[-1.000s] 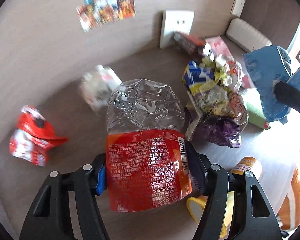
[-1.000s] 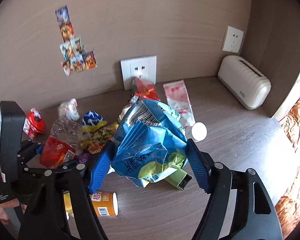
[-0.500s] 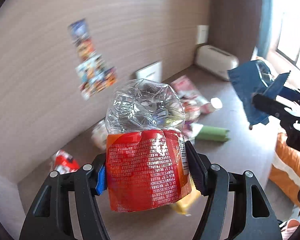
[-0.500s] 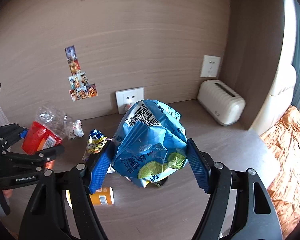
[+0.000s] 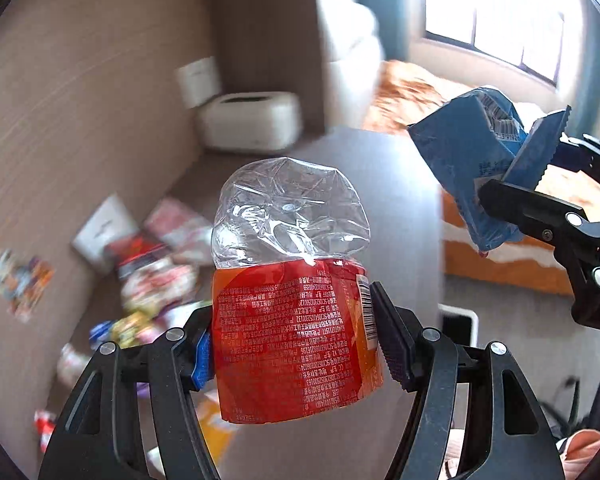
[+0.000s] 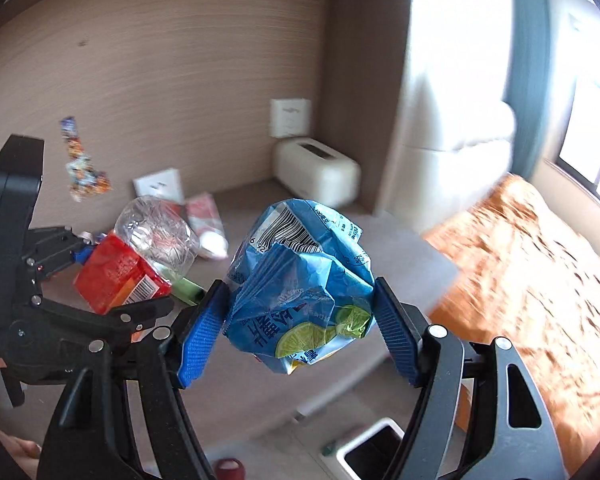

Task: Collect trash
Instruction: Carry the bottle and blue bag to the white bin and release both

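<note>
Left gripper (image 5: 292,344) clamped crushed bottle (image 5: 292,320) across red label, clear end pointing forward. Right gripper (image 6: 300,320) pinched crumpled blue snack bag (image 6: 300,280) at its middle. Both items were up off desk (image 6: 400,248), one per hand, probably so both go to bin in single trip. More wrappers (image 5: 156,292) lay on desk by wall. Right view alone showed white bin (image 6: 374,440) on floor below desk edge; left view showed only blurred wrappers, toaster-like box (image 5: 252,120), window (image 5: 500,12).
</note>
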Motion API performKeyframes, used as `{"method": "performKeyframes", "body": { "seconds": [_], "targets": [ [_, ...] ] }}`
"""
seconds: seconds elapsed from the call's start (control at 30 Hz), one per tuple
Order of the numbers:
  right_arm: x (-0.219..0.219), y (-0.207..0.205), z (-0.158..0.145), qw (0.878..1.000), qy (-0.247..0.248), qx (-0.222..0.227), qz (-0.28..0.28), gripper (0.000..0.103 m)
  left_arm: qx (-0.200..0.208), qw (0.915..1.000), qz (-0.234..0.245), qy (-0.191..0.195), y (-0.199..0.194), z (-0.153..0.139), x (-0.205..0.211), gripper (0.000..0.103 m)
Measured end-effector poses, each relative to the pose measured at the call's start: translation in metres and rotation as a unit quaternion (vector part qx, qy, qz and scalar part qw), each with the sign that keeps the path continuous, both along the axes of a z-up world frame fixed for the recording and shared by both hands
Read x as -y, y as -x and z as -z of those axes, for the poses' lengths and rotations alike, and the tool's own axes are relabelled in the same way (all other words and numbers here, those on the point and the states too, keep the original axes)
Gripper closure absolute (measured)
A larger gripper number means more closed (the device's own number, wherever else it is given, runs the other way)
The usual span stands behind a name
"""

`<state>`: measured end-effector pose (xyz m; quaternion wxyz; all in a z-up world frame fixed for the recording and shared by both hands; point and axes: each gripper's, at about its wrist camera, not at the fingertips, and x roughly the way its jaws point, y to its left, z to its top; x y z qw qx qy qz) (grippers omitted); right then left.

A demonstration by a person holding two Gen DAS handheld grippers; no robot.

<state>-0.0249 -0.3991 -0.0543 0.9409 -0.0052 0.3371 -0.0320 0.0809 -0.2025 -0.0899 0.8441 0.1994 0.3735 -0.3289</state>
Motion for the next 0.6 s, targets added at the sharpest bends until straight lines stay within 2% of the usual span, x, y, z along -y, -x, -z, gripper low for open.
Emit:
{"method": "performKeyframes", "body": {
  "seconds": [0.17, 0.37, 0.5, 0.6],
  "targets": [
    [0.056, 0.036, 0.020, 0.998, 0.004, -0.035, 0.056, 0.030, -0.011, 0.9967, 0.078, -0.019, 0.036, 0.014, 0.069, 0.038],
    [0.112, 0.079, 0.049, 0.992, 0.014, -0.067, 0.104, 0.030, -0.031, 0.9856, 0.159, -0.048, 0.083, 0.042, 0.154, 0.038],
    [0.147, 0.099, 0.083, 0.988, 0.006, -0.095, 0.124, 0.030, -0.046, 0.9736, 0.210, -0.077, 0.110, 0.081, 0.206, 0.038],
    [0.172, 0.108, 0.122, 0.985, -0.004, -0.117, 0.125, 0.030, -0.058, 0.9643, 0.239, -0.099, 0.127, 0.118, 0.237, 0.038]
  ]
}}
